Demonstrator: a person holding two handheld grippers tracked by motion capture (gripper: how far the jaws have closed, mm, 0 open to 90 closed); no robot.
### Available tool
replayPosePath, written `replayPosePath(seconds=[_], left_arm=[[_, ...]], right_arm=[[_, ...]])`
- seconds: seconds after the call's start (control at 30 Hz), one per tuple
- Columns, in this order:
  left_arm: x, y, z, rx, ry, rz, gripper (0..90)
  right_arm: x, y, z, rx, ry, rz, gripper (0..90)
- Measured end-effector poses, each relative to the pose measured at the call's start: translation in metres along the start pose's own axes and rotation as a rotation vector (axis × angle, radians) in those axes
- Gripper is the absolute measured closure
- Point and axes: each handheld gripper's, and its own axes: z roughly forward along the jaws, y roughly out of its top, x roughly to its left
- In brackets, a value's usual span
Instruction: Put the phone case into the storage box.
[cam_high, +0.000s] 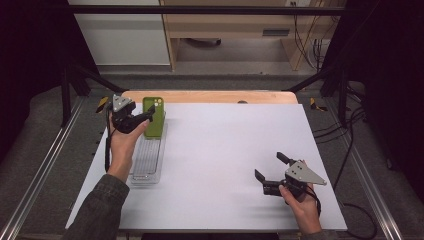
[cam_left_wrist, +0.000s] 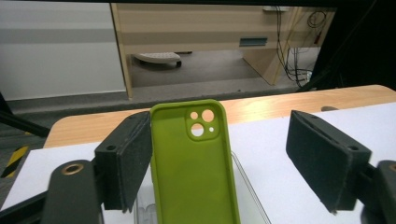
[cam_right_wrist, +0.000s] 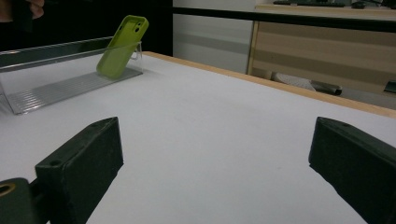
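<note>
1. Nearest the high camera, the person's forearms come in from the bottom edge, and the right gripper (cam_high: 268, 169) hovers low over the white table (cam_high: 230, 150) with its jaws spread wide and nothing between them.
2. Up at the far left, the left gripper (cam_high: 148, 116) sits at the green phone case (cam_high: 154, 117). Its jaws stand wide; one pad (cam_left_wrist: 133, 158) is just beside the case's edge, possibly brushing it, while the other is well clear, so nothing is clamped.
3. That phone case stands propped at the far end of the clear plastic tray (cam_high: 146, 162), leaning against its end wall, camera cutouts uppermost.
4. Its long axis runs upward, tilted back, straight between the left jaws.
5. The left hand is far nearer; the right is well apart across the table.
6. My guess: the case has been let go, so backing straight off without nudging it matters.
</note>
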Motion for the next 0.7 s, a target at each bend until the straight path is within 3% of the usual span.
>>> replayPosePath(seconds=[0.37,0.7], left_arm=[[-0.0027,0.0009,-0.0028,-0.004,-0.029,0.033,9.2],[-0.0031,0.0017,-0.0089,-0.008,-0.050,0.027,5.3]], right_arm=[[0.0002,0.0001,-0.0001,0.002,-0.001,0.000,3.1],[0.0002,0.0002,-0.0004,0.000,-0.001,-0.001,3.1]])
